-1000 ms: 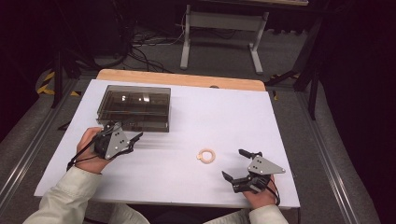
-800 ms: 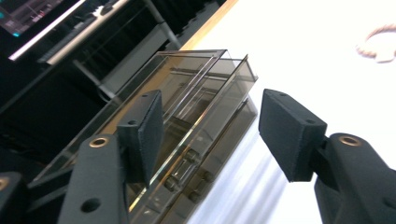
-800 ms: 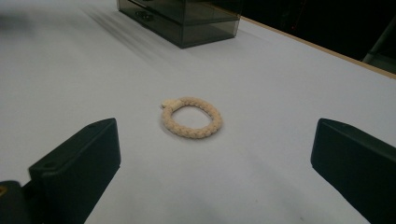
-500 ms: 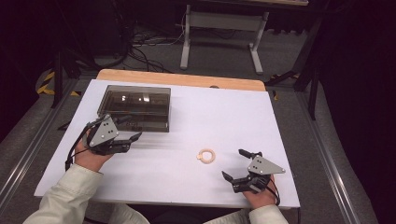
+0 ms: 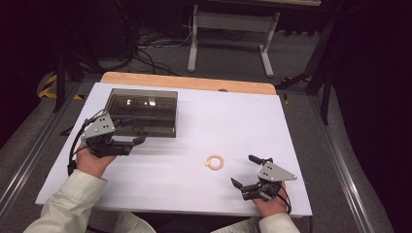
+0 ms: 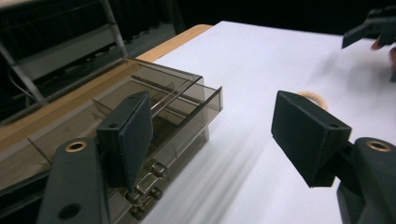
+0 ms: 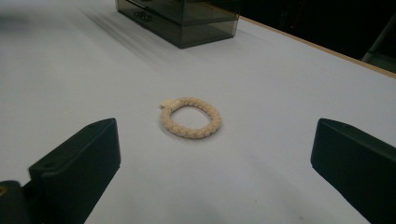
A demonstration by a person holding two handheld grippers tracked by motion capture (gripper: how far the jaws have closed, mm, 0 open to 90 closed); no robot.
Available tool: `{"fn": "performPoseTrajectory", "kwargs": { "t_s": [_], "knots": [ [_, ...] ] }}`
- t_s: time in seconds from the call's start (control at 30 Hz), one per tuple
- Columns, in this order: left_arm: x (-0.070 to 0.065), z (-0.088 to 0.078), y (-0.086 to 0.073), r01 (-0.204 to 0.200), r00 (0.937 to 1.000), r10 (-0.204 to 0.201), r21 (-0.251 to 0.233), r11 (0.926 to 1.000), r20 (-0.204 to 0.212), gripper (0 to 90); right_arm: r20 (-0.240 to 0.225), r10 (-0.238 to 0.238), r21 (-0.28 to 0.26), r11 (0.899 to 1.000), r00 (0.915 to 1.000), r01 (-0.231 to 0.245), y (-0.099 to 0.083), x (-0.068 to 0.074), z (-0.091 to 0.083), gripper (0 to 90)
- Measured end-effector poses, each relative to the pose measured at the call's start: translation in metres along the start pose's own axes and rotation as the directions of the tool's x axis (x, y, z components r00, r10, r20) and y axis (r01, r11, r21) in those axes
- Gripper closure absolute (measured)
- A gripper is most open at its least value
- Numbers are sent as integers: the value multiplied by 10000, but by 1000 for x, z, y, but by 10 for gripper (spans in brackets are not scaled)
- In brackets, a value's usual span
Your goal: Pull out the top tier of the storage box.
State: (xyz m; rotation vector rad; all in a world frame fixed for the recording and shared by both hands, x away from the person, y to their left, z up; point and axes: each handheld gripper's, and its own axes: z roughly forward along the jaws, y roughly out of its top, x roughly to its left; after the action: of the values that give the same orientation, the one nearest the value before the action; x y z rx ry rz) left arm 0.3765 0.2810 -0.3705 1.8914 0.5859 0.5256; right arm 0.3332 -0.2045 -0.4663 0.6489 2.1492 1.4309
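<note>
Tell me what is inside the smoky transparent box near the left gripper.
The smoky box shows inner dividers that split it into compartments, with no loose item seen in them. Small metal rollers or pins sit at its near lower edge. The tint and the left gripper hide the far compartments.

The left tongs (image 5: 138,141) now sit further toward the left edge of the worktop (image 5: 233,121) than a second ago, having slid sideways along the front of the smoky box (image 5: 143,111) and lifted a little. Their jaws have just been opening (nothing lies between them in the left gripper view), so the gap is wider than before. The person's left hand (image 5: 92,160) and sleeve (image 5: 68,204) have shifted left with them.
</note>
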Motion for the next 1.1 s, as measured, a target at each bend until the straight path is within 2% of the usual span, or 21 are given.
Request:
{"fn": "performPoseTrajectory", "kwargs": {
  "t_s": [0.07,0.1,0.17,0.2,0.23,0.27,0.47,0.6,0.67,0.77,0.8,0.9,1.0,1.1],
  "knots": [
    [2,0,0,95,9999,-94,-44,9999,78,256,3,-4,3,10000,10000,4,0,0,0,20],
    [5,1,1,179,9995,-178,-45,9998,250,230,2,-12,7,10000,10000,12,0,0,0,19],
    [6,1,1,258,9991,-257,-35,9997,345,220,2,-14,5,10000,10000,14,0,0,0,19],
    [7,1,1,355,9980,-354,-1,9994,525,207,4,-12,7,10000,10000,12,0,0,0,19],
    [7,2,2,624,9953,-624,27,9981,739,201,-3,-14,8,10000,10000,14,0,0,0,19],
    [8,2,2,618,9948,-618,31,9981,805,189,-3,-19,8,10000,10000,19,0,0,0,20],
    [9,3,5,443,9947,-465,255,9987,922,142,-4,-45,5,10000,10000,45,0,0,0,19],
    [8,4,7,891,9902,-938,491,9948,1034,114,-11,-21,27,10000,10000,21,0,0,0,20],
    [9,4,8,881,9890,-933,494,9949,1145,105,-8,-58,9,10000,10000,58,0,0,0,20],
    [8,3,11,542,9916,-604,570,9969,1139,106,-2,-57,10,10000,10000,57,0,0,0,20],
    [9,3,13,258,9927,-321,552,9981,1164,107,-2,-25,29,10000,10000,25,0,0,0,20],
    [10,4,15,151,9887,-258,732,9972,1473,150,5,-27,36,10000,10000,27,0,0,0,20],
    [11,5,18,-298,9856,146,875,9957,1687,259,-20,-31,51,10000,10000,31,0,0,0,20],
    [13,4,21,-883,9832,707,997,9911,1680,298,-22,-32,56,10000,10000,32,0,0,0,21]
  ]
}}
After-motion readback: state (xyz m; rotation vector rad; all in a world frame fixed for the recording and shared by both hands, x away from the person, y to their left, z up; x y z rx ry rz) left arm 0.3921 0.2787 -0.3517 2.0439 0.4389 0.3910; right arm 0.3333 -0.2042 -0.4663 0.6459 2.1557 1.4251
